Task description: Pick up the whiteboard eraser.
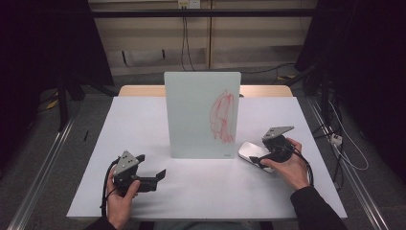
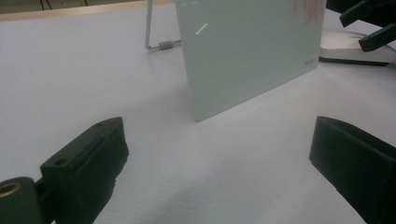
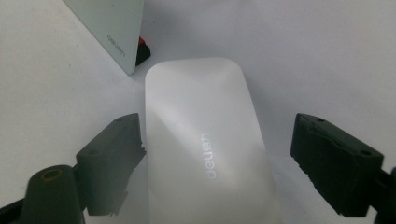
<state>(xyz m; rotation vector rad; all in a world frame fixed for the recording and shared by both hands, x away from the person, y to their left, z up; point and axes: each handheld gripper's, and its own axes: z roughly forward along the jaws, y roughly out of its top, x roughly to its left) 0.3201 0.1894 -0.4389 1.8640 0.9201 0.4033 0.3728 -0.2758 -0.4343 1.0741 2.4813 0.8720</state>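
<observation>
The left tongs [image 1: 154, 178] rest low on the desk [image 1: 206, 191], wide and empty, apparently waiting. The right tongs [image 3: 217, 156] gape wide astride a white eraser [image 3: 205, 149], one jaw on each long side, seemingly ready to grip it. Just beyond stands a propped whiteboard [image 1: 196, 112] with a red scribble [image 1: 223, 117], likely what the eraser is for.

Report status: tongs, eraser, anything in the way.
Left tongs open, empty. Right tongs open astride white eraser, not gripping. Board upright beside it, red scribble on it.
</observation>
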